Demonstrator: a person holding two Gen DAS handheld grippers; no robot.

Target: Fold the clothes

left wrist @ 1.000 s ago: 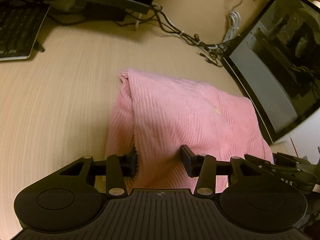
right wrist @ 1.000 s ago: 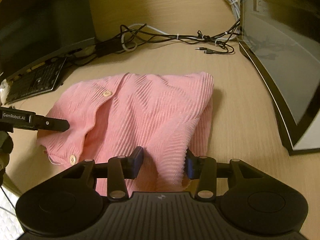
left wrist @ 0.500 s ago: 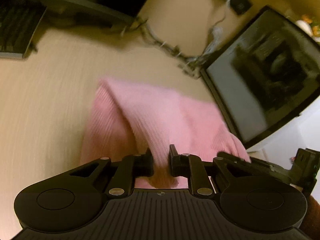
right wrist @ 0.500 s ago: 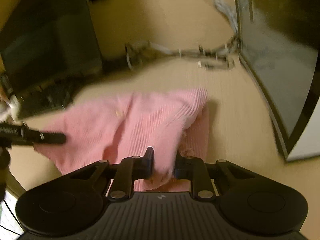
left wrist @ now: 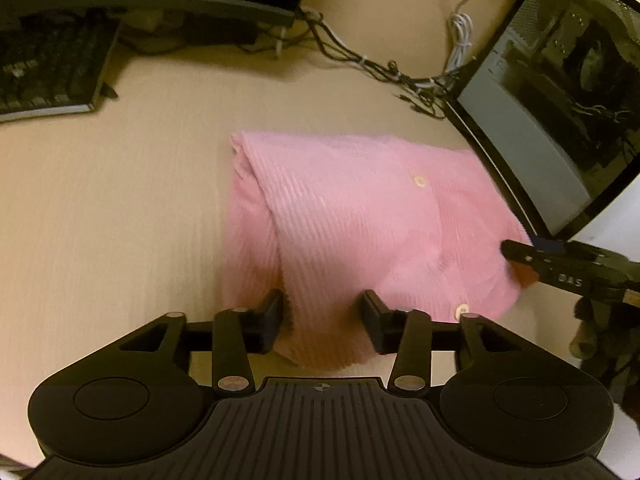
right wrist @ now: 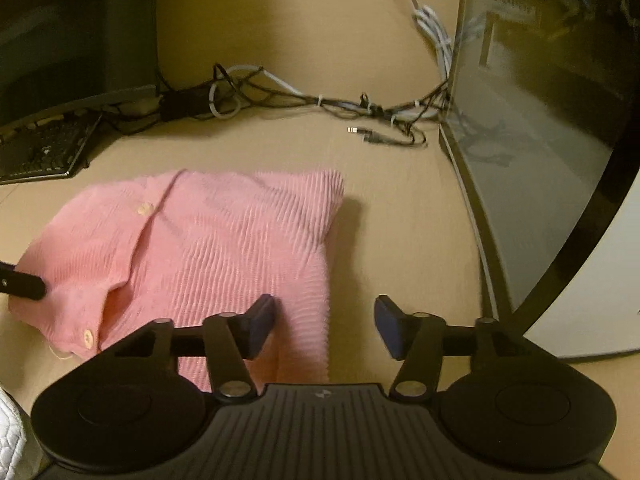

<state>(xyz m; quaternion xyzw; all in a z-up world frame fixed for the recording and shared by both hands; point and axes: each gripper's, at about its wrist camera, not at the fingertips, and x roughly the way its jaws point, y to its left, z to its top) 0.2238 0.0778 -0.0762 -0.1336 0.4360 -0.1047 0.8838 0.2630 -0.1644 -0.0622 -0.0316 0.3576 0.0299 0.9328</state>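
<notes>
A pink ribbed buttoned garment [left wrist: 348, 216] lies folded into a compact bundle on the wooden desk; it also shows in the right wrist view [right wrist: 208, 248]. My left gripper [left wrist: 322, 316] is open, its jaws wide apart over the garment's near edge, holding nothing. My right gripper [right wrist: 324, 322] is open, jaws wide, at the garment's near right edge with bare desk between the fingertips. The right gripper's finger [left wrist: 560, 264] shows at the bundle's right side in the left view. The left gripper's finger [right wrist: 22, 284] shows at the bundle's left side in the right view.
A keyboard [left wrist: 48, 76] lies at the far left under a monitor base [left wrist: 160, 0]. A tangle of cables [right wrist: 320, 104] runs along the back. A dark computer case with a glass panel [right wrist: 540, 140] stands close to the right of the garment.
Both grippers were shut on the garment's near edge half a second ago and have opened, releasing it. The garment now lies settled on the desk.
</notes>
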